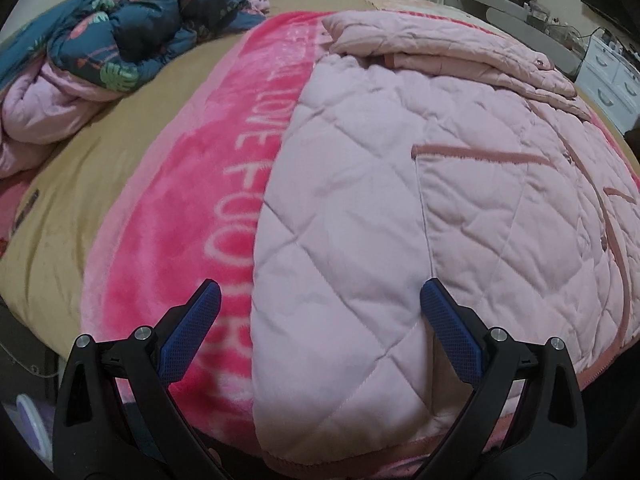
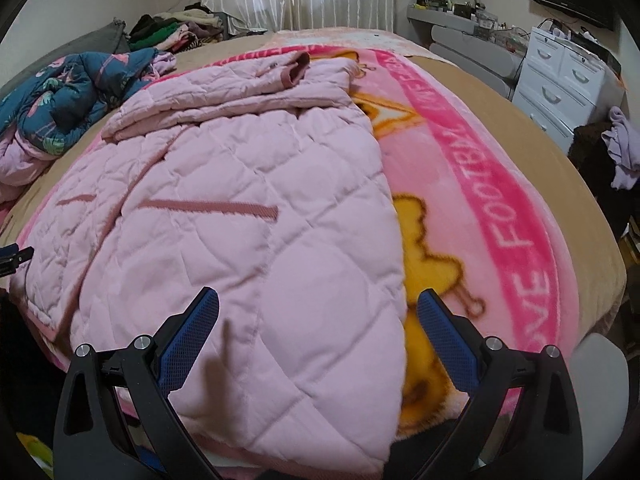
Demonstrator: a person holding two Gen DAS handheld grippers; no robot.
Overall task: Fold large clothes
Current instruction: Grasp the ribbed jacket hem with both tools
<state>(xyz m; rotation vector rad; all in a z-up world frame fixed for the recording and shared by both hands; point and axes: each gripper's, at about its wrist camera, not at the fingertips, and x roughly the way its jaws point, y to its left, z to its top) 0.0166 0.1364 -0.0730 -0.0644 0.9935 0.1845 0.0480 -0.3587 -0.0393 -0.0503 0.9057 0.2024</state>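
Observation:
A pale pink quilted jacket [image 1: 400, 184] [image 2: 240, 208] lies spread on a bright pink printed blanket [image 1: 192, 184] [image 2: 492, 216] covering the bed. Its sleeves are folded across the top, one cuff [image 2: 298, 70] showing. My left gripper [image 1: 320, 300] hovers open over the jacket's lower left hem, nothing between its blue pads. Above the lower right hem, my right gripper [image 2: 318, 308] also stands open and holds nothing. The left gripper's tip [image 2: 16, 258] peeks in at the left edge of the right wrist view.
A dark blue patterned quilt [image 1: 140, 28] [image 2: 68, 96] is bunched at the bed's far left. Piled clothes [image 2: 176, 30] sit by the curtain. A white drawer unit [image 2: 560, 80] and cluttered grey shelf [image 2: 460, 16] stand at the right. Tan sheet [image 1: 80, 200] borders the blanket.

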